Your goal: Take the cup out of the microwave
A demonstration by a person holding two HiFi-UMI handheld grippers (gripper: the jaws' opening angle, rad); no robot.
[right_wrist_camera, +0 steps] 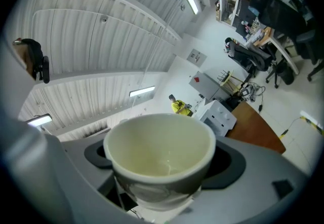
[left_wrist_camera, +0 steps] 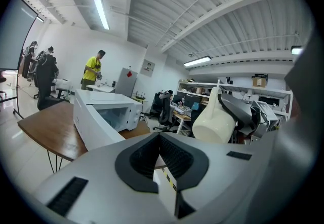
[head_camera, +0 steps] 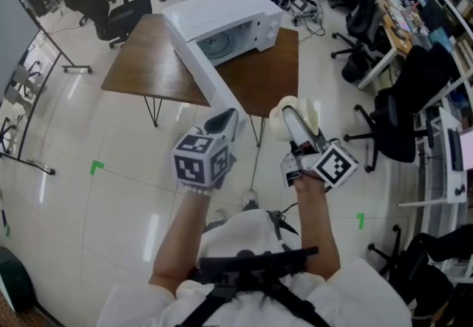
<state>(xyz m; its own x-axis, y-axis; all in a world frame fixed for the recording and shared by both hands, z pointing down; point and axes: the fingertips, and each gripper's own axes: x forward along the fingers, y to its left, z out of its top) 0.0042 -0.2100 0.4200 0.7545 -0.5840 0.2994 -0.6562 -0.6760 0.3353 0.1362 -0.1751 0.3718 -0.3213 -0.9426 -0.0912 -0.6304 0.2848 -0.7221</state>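
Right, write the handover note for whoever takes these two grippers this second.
Left gripper: jaws together, nothing between them, held in the air short of the table.
Right gripper: shut on the cream ceramic cup, held in the air, clear of the oven.
White microwave: on the brown wooden table, its door swung open.
Done: cup is out.
Left: set the cup down; probably close the door.

A wooden table point(head_camera: 140, 59) stands among black office chairs point(head_camera: 124, 18) and cluttered shelves point(left_wrist_camera: 243, 86).
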